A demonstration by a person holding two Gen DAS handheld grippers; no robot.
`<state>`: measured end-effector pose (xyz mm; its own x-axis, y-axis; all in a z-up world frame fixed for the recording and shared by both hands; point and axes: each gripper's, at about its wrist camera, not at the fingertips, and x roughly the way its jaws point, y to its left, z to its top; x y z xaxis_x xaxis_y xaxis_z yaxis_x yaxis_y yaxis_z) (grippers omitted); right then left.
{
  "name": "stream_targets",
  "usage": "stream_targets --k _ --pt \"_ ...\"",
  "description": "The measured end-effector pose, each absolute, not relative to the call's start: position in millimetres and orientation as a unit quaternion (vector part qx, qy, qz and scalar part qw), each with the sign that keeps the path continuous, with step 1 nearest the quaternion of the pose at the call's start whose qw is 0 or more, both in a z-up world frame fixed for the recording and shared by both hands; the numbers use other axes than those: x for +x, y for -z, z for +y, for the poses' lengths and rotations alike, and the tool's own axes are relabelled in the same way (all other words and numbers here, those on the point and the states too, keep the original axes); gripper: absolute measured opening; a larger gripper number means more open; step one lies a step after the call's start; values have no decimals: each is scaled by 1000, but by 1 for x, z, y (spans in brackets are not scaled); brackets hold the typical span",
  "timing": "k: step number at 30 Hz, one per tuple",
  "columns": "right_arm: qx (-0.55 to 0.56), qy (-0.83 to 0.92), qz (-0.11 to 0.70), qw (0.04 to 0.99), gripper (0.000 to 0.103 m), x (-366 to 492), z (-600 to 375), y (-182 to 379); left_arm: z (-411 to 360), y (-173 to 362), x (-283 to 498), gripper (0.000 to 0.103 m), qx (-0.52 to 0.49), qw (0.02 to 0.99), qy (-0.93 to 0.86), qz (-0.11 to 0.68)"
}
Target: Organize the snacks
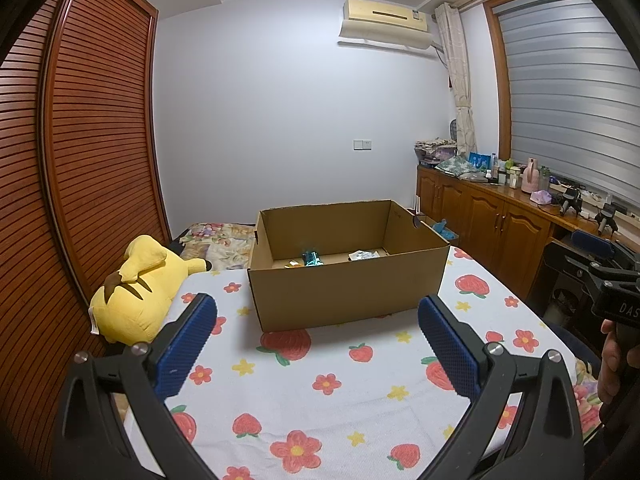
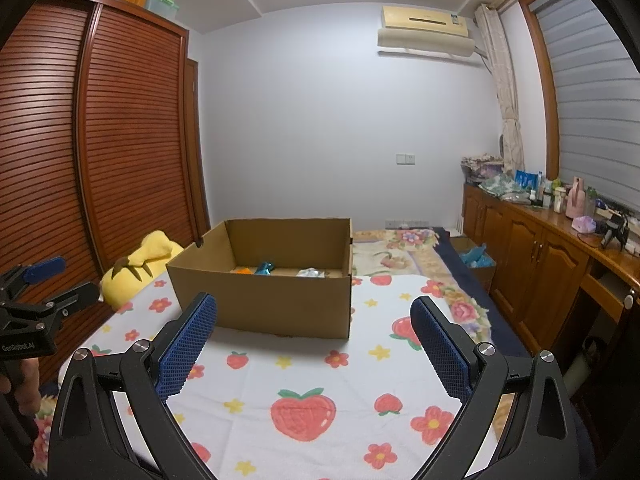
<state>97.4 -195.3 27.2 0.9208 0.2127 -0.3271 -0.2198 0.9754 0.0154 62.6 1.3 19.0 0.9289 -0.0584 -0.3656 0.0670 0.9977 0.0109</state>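
Note:
An open cardboard box (image 1: pixel 348 292) stands on the strawberry-print cloth, also seen in the right wrist view (image 2: pixel 264 304). Inside lie a teal snack packet (image 1: pixel 311 258), an orange one (image 1: pixel 292 265) and a white one (image 1: pixel 362 255); they also show in the right wrist view as teal (image 2: pixel 264 268), orange (image 2: pixel 244 269) and white (image 2: pixel 309 272). My left gripper (image 1: pixel 318 320) is open and empty, in front of the box. My right gripper (image 2: pixel 314 320) is open and empty, in front of the box and a little to its right.
A yellow plush toy (image 1: pixel 138 292) lies left of the box by the slatted wardrobe (image 1: pixel 80 160). A wooden cabinet (image 1: pixel 500 220) with bottles runs along the right wall. The strawberry cloth (image 2: pixel 304 392) covers the near surface. A floral bedspread (image 2: pixel 404 252) lies behind.

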Motion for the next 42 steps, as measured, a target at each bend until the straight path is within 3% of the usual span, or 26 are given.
stream_targets --k 42 --pt "-11 -109 168 980 99 96 -197 -23 1 -19 58 102 11 983 29 182"
